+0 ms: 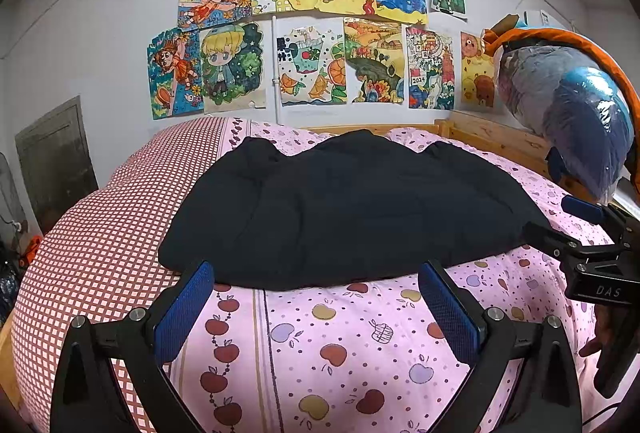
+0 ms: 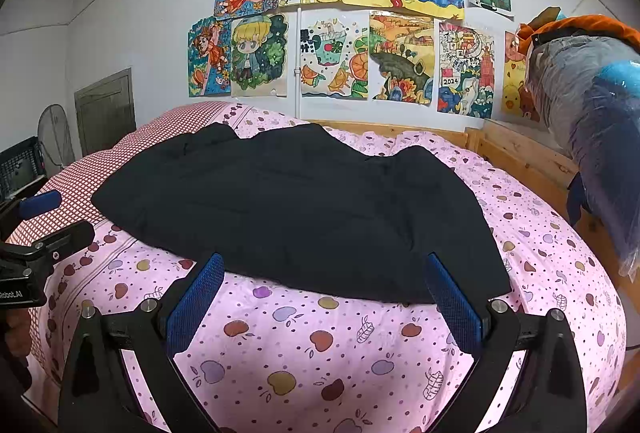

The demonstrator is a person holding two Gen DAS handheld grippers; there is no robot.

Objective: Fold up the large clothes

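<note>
A black jacket (image 1: pixel 344 209) lies spread flat on my bed's pink quilt (image 1: pixel 360 353), its long side running across both my views. My left gripper (image 1: pixel 316 309) hangs above the quilt with its jaws wide apart and nothing between them. The jacket's near hem lies just beyond the blue pads (image 1: pixel 186 309); in this view the left pad's tip overlaps the hem's edge, though I cannot tell whether it touches. My right gripper (image 2: pixel 324 301) is likewise spread wide and empty. The hem crosses between its fingertips, with the jacket's near right corner (image 2: pixel 496 289) just beside the right pad. Whether that pad touches the cloth I cannot tell. Each gripper shows at the edge of the other's view, off to the side of the jacket. Drawings (image 1: pixel 320 29) cover the wall behind.
</note>
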